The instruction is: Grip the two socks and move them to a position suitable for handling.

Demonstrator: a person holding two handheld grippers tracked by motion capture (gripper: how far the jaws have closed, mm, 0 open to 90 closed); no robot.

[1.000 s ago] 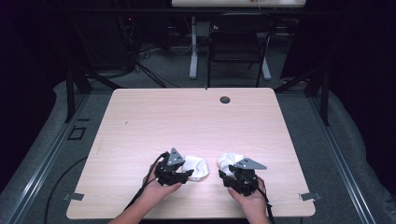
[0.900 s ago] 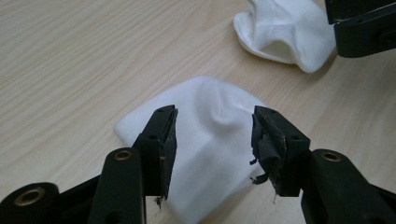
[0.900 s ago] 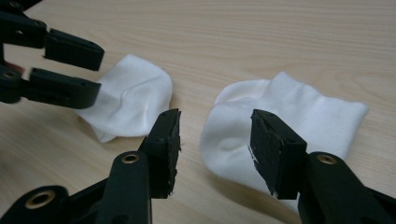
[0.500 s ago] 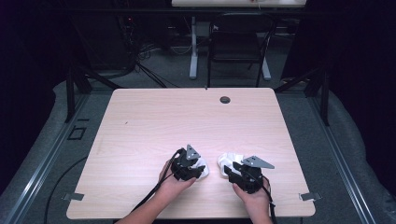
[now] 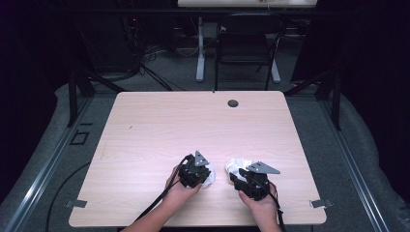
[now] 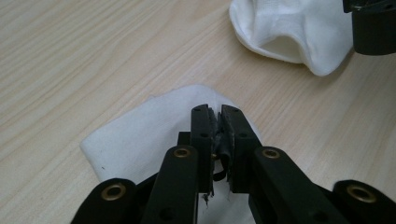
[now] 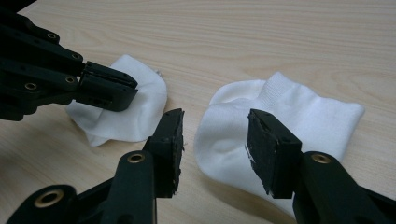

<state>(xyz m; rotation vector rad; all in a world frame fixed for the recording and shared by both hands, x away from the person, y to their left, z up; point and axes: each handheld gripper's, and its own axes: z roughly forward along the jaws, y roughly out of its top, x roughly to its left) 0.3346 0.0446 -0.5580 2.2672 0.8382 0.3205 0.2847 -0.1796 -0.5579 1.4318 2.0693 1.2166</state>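
Socks: your left tool (image 6: 215, 122) pinches one white sock (image 6: 140, 135); lift gently, while right tool (image 7: 215, 135) gapes over the second sock (image 7: 299, 116).

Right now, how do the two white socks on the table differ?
The white cotton sock by the left tongs lies flat and folded, while the white ribbed sock by the right tongs is bunched, its cuff gaping. The left tongs, jaws just closing, pinch the flat sock's edge; the right tongs stand open astride the bunched sock, not yet gripping. Both are white and rest on the wooden table.
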